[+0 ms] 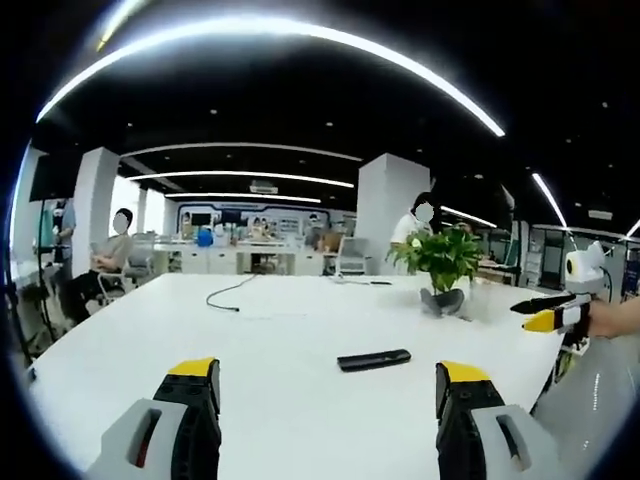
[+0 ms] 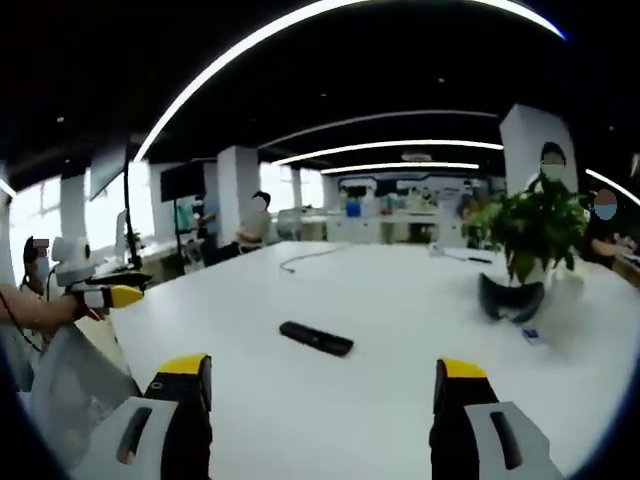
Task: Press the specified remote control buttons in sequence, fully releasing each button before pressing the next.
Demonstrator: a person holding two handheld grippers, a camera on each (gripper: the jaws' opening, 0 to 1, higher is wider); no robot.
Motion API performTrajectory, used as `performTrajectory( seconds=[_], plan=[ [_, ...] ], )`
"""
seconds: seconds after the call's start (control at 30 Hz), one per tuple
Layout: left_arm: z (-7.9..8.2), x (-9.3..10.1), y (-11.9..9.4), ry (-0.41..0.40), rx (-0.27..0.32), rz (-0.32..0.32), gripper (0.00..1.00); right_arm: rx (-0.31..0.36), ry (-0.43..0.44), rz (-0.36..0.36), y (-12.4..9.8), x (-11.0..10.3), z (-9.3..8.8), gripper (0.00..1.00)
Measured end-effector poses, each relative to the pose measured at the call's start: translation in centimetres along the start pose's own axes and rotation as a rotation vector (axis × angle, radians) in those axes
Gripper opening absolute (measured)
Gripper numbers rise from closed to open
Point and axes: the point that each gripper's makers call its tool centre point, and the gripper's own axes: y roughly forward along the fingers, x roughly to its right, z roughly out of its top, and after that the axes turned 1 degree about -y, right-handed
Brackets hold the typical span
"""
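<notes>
A black remote control (image 1: 373, 359) lies flat on the white table (image 1: 270, 420), a little beyond and between my left gripper's jaws. My left gripper (image 1: 328, 385) is open, jaws wide apart, holding nothing. In the left gripper view my right gripper (image 1: 545, 312) comes in from the right, held by a hand above the table's edge. In the right gripper view the remote control (image 2: 315, 338) lies ahead on the table (image 2: 330, 430), just left of centre. My right gripper (image 2: 322, 385) is open and empty, short of the remote. The left gripper (image 2: 110, 295) shows at the far left.
A potted green plant (image 1: 440, 260) stands on the table beyond the remote, seen again at the right (image 2: 530, 235) in the right gripper view. A dark cable (image 1: 235, 295) trails across the far side. A small blue item (image 2: 532, 335) lies near the pot. People sit in the office behind.
</notes>
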Motion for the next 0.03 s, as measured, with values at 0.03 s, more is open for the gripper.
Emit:
performTrajectory(
  seconds=[0.03],
  plan=[
    [0.17,-0.05,-0.10,-0.012,0.009,-0.001,0.91,0.001,0.005,0.003,-0.09,-0.03,0.00,0.89]
  ],
)
